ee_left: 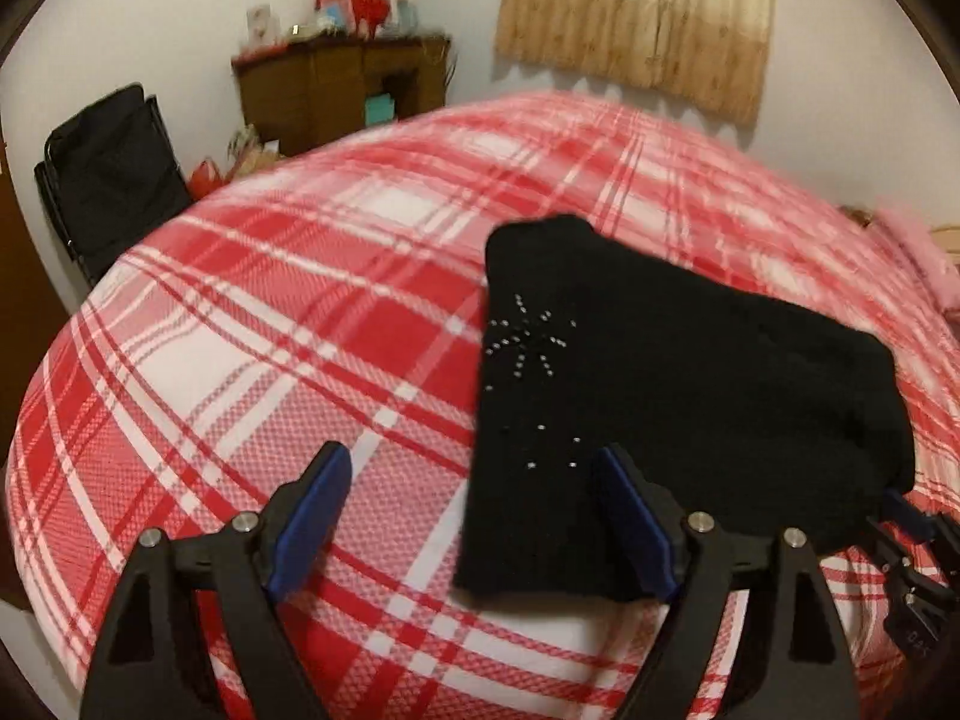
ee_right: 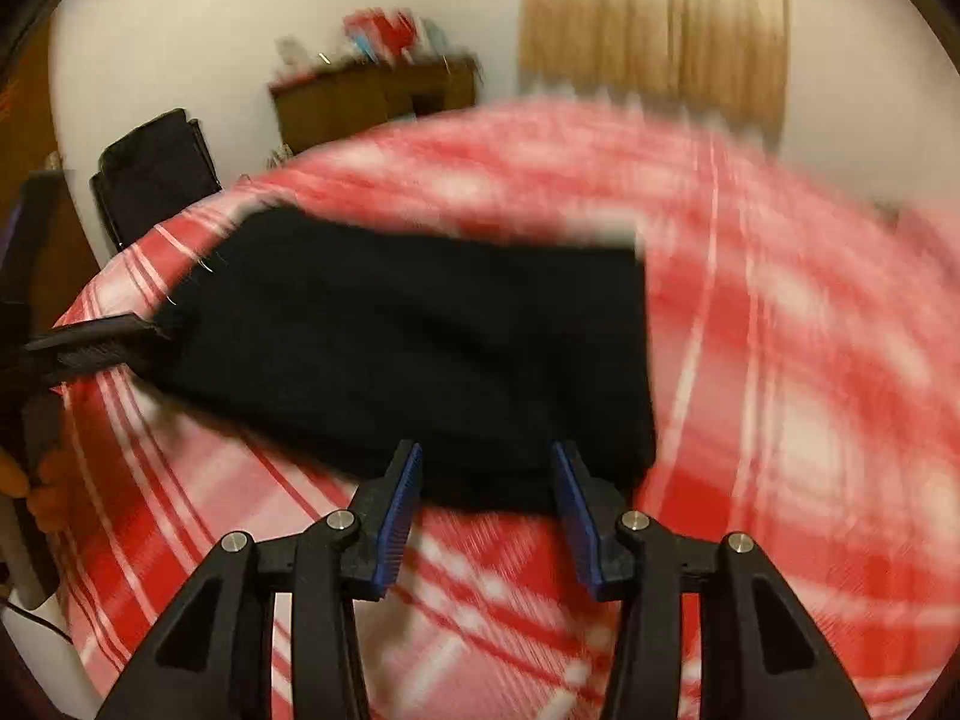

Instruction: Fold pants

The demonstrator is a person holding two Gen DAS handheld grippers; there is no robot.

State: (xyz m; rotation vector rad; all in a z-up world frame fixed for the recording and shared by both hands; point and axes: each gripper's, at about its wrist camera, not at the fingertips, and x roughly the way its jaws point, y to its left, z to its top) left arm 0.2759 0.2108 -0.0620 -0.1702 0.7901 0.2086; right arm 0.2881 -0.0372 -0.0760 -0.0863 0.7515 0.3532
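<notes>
Blue ribbed pads line the black plastic fingers of the left gripper (ee_left: 471, 519), which stands spread wide with nothing between its jaws; its right finger overlaps the near edge of the folded black knit pants (ee_left: 678, 384). These pants lie as a compact, roughly rectangular bundle on the red-and-white plaid bedspread (ee_left: 270, 324), a soft checked weave. Small silver studs form a starburst on the pants' left part. No readable writing shows on the cloth; faint characters on the black hardware at the lower right of the left view are too small to make out.

From the right wrist view, much blurred, the right gripper (ee_right: 486, 519) is likewise open at a moderate width, empty, its tips just at the bundle's near edge. Beyond the bed stand a brown wooden cabinet (ee_left: 342, 93) topped with red and white items, a black folding chair (ee_left: 111, 174), and a tan curtain (ee_left: 636, 18) on the white wall.
</notes>
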